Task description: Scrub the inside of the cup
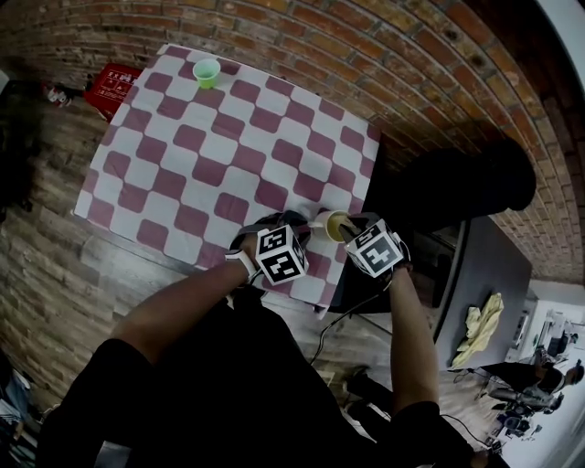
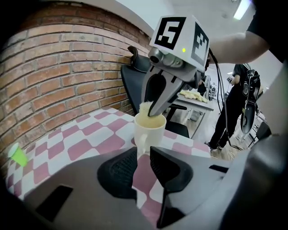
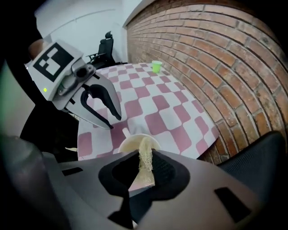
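Red brick wall (image 1: 366, 55) across the top and right of the head view. Wood-plank floor (image 1: 55, 265) at left. Pink-and-white checked surface (image 1: 228, 137) in the centre. Black office chair (image 1: 457, 183) at right, just beside it; dark desk (image 1: 489, 274) lower right. Red box (image 1: 114, 87) on the floor, upper left. White wall (image 3: 81, 22) upper left in the right gripper view. Ceiling light (image 2: 240, 9) upper right in the left gripper view.

Dim, fisheye-bent views; perhaps ceiling light; blurred dark foreground tongs.
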The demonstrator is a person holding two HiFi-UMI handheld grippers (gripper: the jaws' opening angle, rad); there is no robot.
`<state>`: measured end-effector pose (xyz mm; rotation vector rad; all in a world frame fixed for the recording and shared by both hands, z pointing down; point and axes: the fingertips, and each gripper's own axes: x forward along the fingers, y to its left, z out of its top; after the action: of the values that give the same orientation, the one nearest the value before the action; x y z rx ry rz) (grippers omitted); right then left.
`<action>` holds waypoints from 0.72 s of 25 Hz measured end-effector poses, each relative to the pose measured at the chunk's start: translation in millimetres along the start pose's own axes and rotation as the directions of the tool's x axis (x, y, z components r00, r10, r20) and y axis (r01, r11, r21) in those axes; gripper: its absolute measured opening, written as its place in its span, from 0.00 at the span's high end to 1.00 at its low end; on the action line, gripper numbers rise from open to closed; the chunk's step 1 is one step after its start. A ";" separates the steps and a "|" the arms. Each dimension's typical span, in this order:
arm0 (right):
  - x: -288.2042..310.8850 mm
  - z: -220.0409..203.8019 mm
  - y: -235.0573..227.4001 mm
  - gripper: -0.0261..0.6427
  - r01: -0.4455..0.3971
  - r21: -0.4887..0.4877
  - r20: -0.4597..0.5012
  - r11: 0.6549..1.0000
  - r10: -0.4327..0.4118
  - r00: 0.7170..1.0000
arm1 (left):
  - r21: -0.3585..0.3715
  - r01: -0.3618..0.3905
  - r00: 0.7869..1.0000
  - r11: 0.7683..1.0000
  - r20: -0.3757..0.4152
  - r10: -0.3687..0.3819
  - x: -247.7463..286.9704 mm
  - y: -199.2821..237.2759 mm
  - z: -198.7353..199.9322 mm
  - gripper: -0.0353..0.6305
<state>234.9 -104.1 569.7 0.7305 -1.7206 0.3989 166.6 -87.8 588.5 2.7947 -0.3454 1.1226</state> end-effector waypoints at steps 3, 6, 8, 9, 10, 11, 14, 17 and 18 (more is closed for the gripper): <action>17.4 -1.9 2.7 0.85 -0.032 0.000 -0.023 0.999 0.032 0.999 | -0.010 0.003 1.000 1.000 -0.004 -0.003 7.6 2.7 -0.3 0.80; 22.8 -1.4 8.8 0.85 -0.093 0.073 -0.011 0.993 0.095 0.995 | -0.013 0.019 1.000 1.000 0.002 -0.019 14.7 4.0 1.4 0.80; 18.7 1.5 12.1 0.85 -0.141 0.152 0.021 0.978 0.140 0.990 | 0.011 0.036 0.999 0.999 -0.001 -0.036 18.9 3.8 3.1 0.80; 14.2 3.5 13.1 0.85 -0.165 0.194 0.042 0.967 0.160 0.986 | 0.030 0.039 0.999 0.999 -0.008 -0.039 20.6 4.3 3.7 0.81; 7.8 5.9 13.8 0.85 -0.188 0.233 0.066 0.954 0.177 0.982 | 0.049 0.039 0.999 0.998 -0.019 -0.038 22.0 5.3 3.9 0.82; -0.4 8.8 14.1 0.85 -0.209 0.265 0.093 0.942 0.190 0.977 | 0.065 0.036 0.999 0.997 -0.029 -0.034 22.8 6.7 4.1 0.82; -33.3 20.0 10.9 0.85 -0.252 0.310 0.184 0.917 0.202 0.962 | 0.083 0.021 0.999 0.996 -0.044 -0.017 25.5 13.3 3.8 0.82; -66.6 27.9 -1.3 0.85 -0.205 0.260 0.225 0.943 0.147 0.963 | 0.078 0.020 0.999 0.997 -0.049 -0.016 27.3 20.3 3.6 0.82; -74.1 28.2 -5.6 0.85 -0.170 0.219 0.216 0.961 0.122 0.969 | 0.076 0.022 0.999 0.997 -0.051 -0.019 28.2 22.0 3.8 0.82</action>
<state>227.9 -106.1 490.5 0.8400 -1.9462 0.6606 183.4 -114.5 605.7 2.8230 -0.2738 1.2244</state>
